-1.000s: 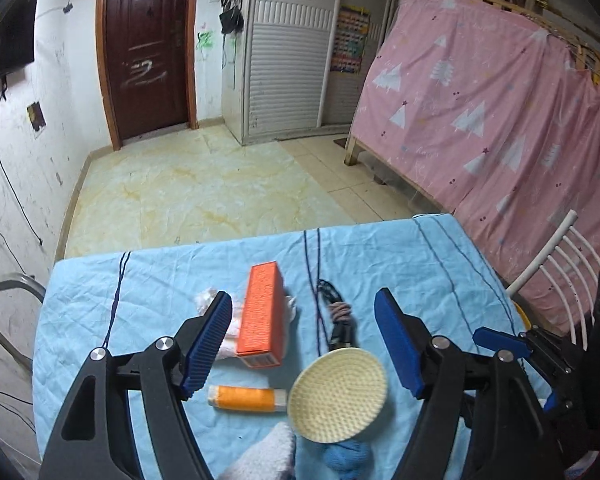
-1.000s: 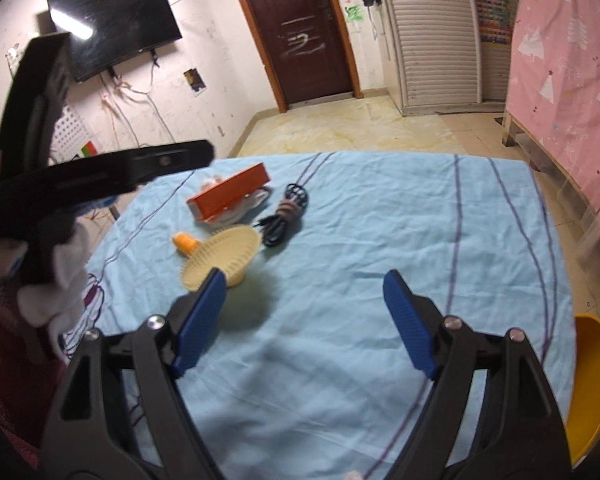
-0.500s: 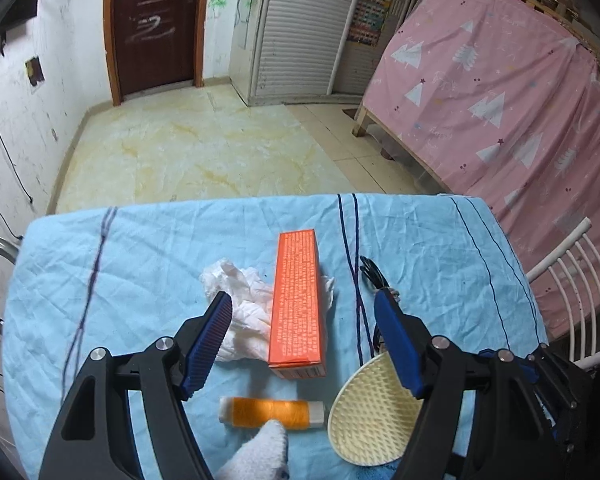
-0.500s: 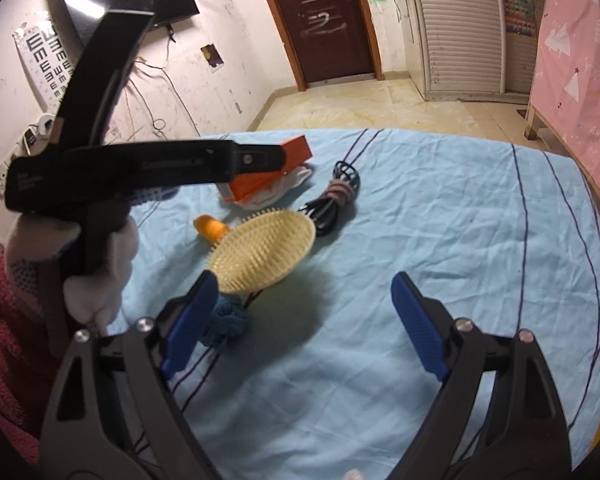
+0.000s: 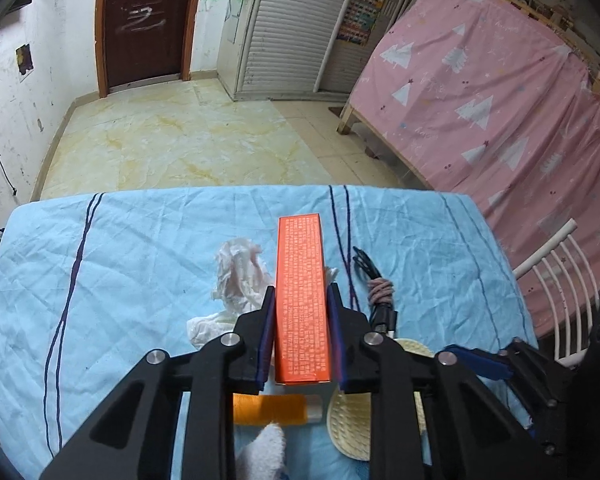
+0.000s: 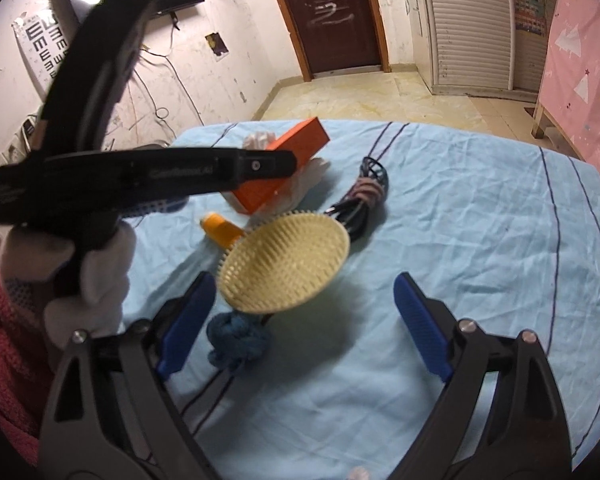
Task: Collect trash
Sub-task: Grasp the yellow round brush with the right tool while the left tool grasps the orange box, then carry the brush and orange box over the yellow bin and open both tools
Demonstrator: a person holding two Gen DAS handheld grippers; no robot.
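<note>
1. My left hand-held gripper (image 5: pixel 301 334) pinches the orange box (image 5: pixel 302 300) by its long sides, the blue pads pressed flat against it near its near end.
2. The orange box points away from me toward the far edge of the desk (image 5: pixel 120 248); in the right wrist view its far end tilts upward, and I cannot tell whether its near end touches the cloth.
3. Crumpled white tissue (image 5: pixel 240 276) lies just left of the box and partly under it, on the light blue cloth that covers the desk.
4. An orange tube (image 5: pixel 272 409) lies crosswise on the cloth just near of the box, below my left hand-held gripper.
5. A round cream brush (image 6: pixel 286 266) sits to the right of the tube, bristles showing, tilted up on its edge.
6. A coiled black cable (image 6: pixel 360 196) tied with a pinkish band lies just beyond the brush, right of the box.
7. A dark blue knotted cord (image 6: pixel 236 340) rests on the cloth just near of the brush, close to the left finger of my right hand-held gripper (image 6: pixel 300 324).
8. My right hand-held gripper is spread wide with nothing between its fingers, hovering above the cloth near the brush.
9. My white-gloved left hand (image 6: pixel 80 280) grips the left tool's handle at the left of the right wrist view.
</note>
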